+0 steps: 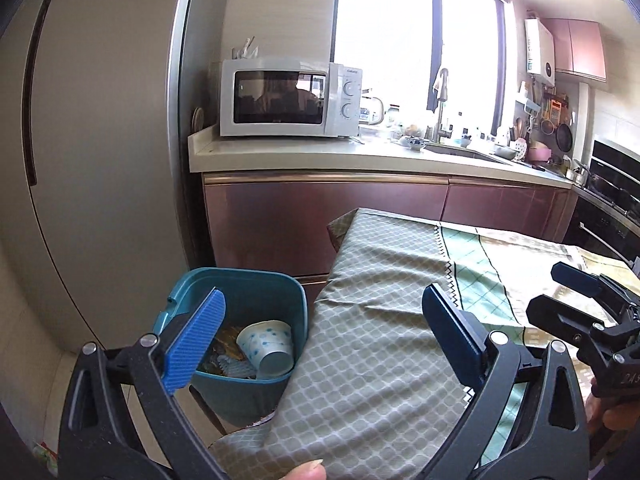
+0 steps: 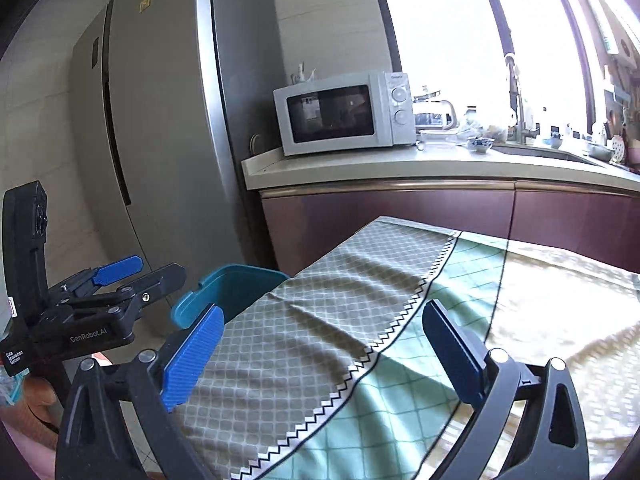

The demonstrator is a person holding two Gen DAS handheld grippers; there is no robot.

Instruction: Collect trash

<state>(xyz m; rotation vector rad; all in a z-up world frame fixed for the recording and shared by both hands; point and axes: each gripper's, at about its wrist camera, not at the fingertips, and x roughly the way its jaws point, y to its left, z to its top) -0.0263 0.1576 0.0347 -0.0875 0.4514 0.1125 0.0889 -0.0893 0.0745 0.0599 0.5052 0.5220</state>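
- Left wrist view, lower left of the frame: the teal trash bin (image 1: 240,312) stands on the floor just beside the table's draped edge, and inside it lies a white paper cup with blue dots (image 1: 266,346), tipped on its side on top of some yellowish and pale scraps (image 1: 228,354) I can't make out.
- My left gripper (image 1: 320,340) is spread wide with nothing between its blue pads; one pad sits in front of the bin's near rim, the other over the cloth.
- My right gripper (image 2: 320,348) is likewise wide apart and holds nothing, hovering above the tablecloth (image 2: 320,320), whose grey-green lattice meets a paler green check along a zigzag seam.
- In the right wrist view the bin (image 2: 236,288) peeks out past the table edge at centre left.
- Beyond, mid-frame, a white microwave (image 1: 290,98) sits on the pale counter (image 1: 320,154) over dark red cabinets (image 1: 320,220).
- A grey fridge (image 2: 168,120) fills the upper left of the right wrist view.
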